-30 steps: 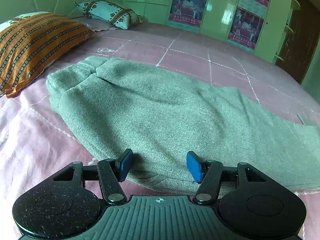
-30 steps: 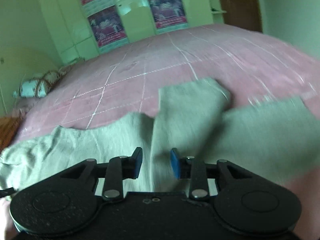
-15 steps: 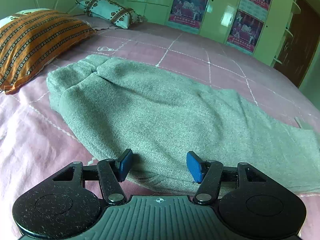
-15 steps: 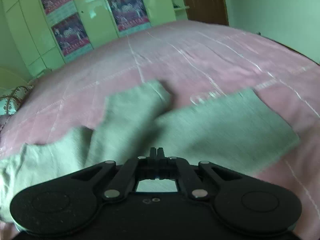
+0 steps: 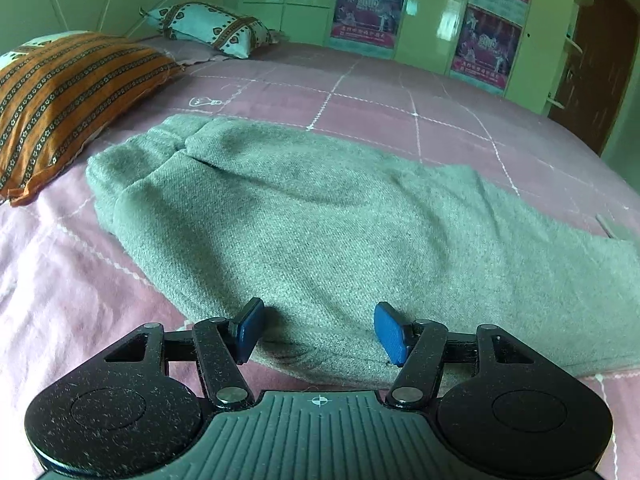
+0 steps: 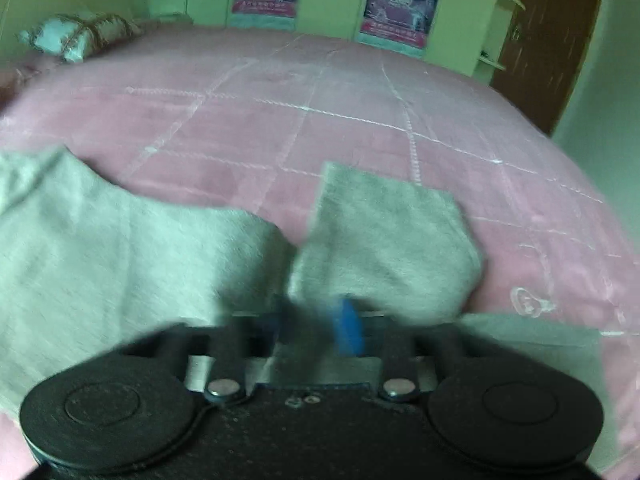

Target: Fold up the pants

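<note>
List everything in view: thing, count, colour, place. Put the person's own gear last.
pants: one, grey, spread across the bed, a leg end turned back at the far side
bed cover: one, pink with white grid lines, under the pants
striped pillow: one, orange and brown, left edge of the bed
patterned pillow: one, pale blue and brown, head of the bed
wardrobe: one, pale green, behind the bed
posters: several, purple, on the wardrobe doors
door: one, brown, right of the wardrobe
left gripper: black, blue pads, open over the pants' near edge
right gripper: black, blurred, over a pant leg

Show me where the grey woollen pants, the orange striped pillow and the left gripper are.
grey woollen pants (image 5: 320,216): left wrist view, middle of the cloth.
orange striped pillow (image 5: 68,92): left wrist view, top face.
left gripper (image 5: 318,330): left wrist view, gap between blue pads.
</note>
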`<state>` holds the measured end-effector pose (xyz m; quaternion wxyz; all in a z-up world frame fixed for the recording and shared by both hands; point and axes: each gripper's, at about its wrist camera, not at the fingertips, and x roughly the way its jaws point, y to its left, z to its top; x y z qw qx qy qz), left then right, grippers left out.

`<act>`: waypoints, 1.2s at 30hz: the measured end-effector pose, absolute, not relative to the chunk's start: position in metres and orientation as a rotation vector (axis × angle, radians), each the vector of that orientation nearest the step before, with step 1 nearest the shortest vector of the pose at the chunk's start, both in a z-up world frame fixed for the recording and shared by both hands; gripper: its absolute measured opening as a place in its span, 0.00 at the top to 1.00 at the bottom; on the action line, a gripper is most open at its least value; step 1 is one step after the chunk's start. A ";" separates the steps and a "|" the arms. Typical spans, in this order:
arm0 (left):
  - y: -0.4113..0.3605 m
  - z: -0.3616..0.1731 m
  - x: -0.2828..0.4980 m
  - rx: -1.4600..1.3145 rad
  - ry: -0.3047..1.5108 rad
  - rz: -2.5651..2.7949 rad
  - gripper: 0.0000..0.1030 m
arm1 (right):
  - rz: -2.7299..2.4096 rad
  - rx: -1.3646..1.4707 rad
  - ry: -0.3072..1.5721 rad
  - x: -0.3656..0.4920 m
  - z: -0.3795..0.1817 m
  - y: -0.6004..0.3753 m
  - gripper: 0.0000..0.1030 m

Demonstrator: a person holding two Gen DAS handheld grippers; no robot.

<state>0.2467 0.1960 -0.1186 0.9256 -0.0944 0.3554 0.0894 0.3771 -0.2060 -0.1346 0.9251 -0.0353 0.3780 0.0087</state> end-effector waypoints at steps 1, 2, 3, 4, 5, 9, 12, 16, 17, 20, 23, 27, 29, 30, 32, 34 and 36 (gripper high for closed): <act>0.196 -0.119 0.246 -0.194 0.725 0.182 0.41 | -0.012 0.003 0.747 0.369 -0.128 -0.221 1.00; 0.196 -0.120 0.245 -0.193 0.721 0.180 0.41 | -0.042 0.060 0.713 0.356 -0.120 -0.238 1.00; 0.196 -0.120 0.244 -0.193 0.716 0.180 0.41 | -0.067 0.159 0.682 0.341 -0.114 -0.256 1.00; 0.196 -0.120 0.243 -0.192 0.713 0.180 0.41 | -0.093 0.285 0.659 0.322 -0.112 -0.278 1.00; 0.195 -0.120 0.243 -0.191 0.710 0.180 0.41 | -0.115 0.421 0.643 0.305 -0.115 -0.299 1.00; 0.195 -0.120 0.244 -0.184 0.715 0.181 0.40 | -0.131 0.618 0.750 0.264 -0.164 -0.341 1.00; 0.196 -0.119 0.244 -0.190 0.724 0.173 0.40 | -0.107 0.511 0.670 0.253 -0.147 -0.336 0.79; 0.196 -0.118 0.245 -0.193 0.727 0.177 0.40 | -0.031 0.262 0.637 0.272 -0.121 -0.313 0.66; 0.195 -0.119 0.245 -0.193 0.726 0.180 0.40 | -0.014 0.189 0.637 0.276 -0.118 -0.304 0.64; 0.196 -0.119 0.244 -0.197 0.725 0.179 0.40 | 0.046 -0.047 0.625 0.291 -0.116 -0.274 0.65; 0.197 -0.118 0.244 -0.204 0.725 0.177 0.40 | 0.074 -0.257 0.616 0.298 -0.121 -0.250 0.60; 0.200 -0.117 0.241 -0.239 0.722 0.178 0.40 | 0.094 -0.499 0.650 0.319 -0.135 -0.225 0.60; 0.199 -0.117 0.240 -0.233 0.725 0.176 0.40 | 0.098 -0.534 0.665 0.323 -0.137 -0.223 0.95; 0.199 -0.117 0.240 -0.234 0.725 0.175 0.40 | 0.084 -0.461 0.671 0.325 -0.132 -0.231 1.00; 0.200 -0.117 0.239 -0.239 0.723 0.173 0.40 | 0.059 -0.219 0.635 0.321 -0.114 -0.259 1.00; 0.200 -0.118 0.239 -0.238 0.722 0.174 0.40 | -0.004 0.046 0.579 0.306 -0.099 -0.297 1.00; 0.199 -0.119 0.239 -0.236 0.721 0.177 0.40 | -0.059 0.336 0.532 0.286 -0.096 -0.341 1.00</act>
